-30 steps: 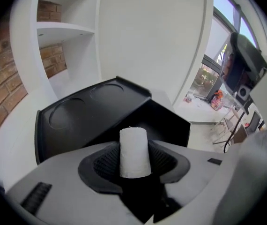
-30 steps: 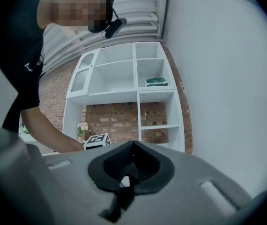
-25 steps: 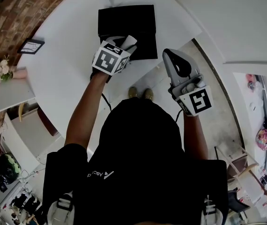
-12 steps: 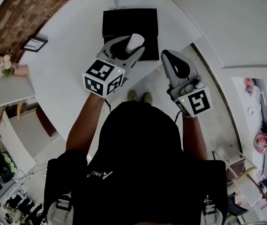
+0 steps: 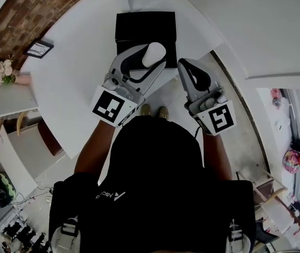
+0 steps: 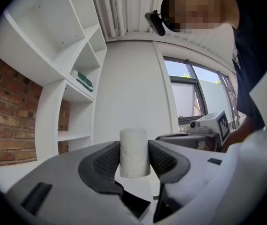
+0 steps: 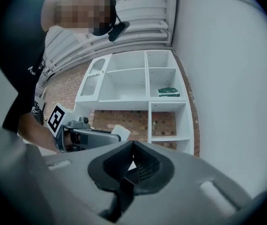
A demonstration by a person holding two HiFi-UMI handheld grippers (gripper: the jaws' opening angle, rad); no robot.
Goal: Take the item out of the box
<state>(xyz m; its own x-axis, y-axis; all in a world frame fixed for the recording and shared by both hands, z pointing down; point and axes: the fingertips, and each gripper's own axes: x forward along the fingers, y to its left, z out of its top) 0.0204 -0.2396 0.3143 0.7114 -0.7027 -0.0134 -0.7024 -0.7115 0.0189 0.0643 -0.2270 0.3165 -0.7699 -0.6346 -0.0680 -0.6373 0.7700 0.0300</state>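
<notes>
A black box (image 5: 145, 26) lies on the white table (image 5: 71, 78) ahead of me. My left gripper (image 5: 151, 56) is raised above the box's near edge and is shut on a small white cylinder (image 5: 153, 53). In the left gripper view the white cylinder (image 6: 133, 153) stands upright between the two dark pads, lifted against the wall and shelves. My right gripper (image 5: 187, 70) hangs to the right of the box, off the table's edge, its jaws shut with nothing between them. The right gripper view shows its pads (image 7: 145, 165) pressed together.
A small framed picture (image 5: 37, 48) and a bunch of pale flowers (image 5: 2, 71) stand at the table's left. White shelving (image 7: 143, 93) covers a brick wall, with a green book (image 7: 168, 92) on it. The floor and my shoes (image 5: 156, 110) are below the table edge.
My left gripper has risen out of the box with the white cylinder and tilted upward. The right gripper has shifted slightly toward the left.
</notes>
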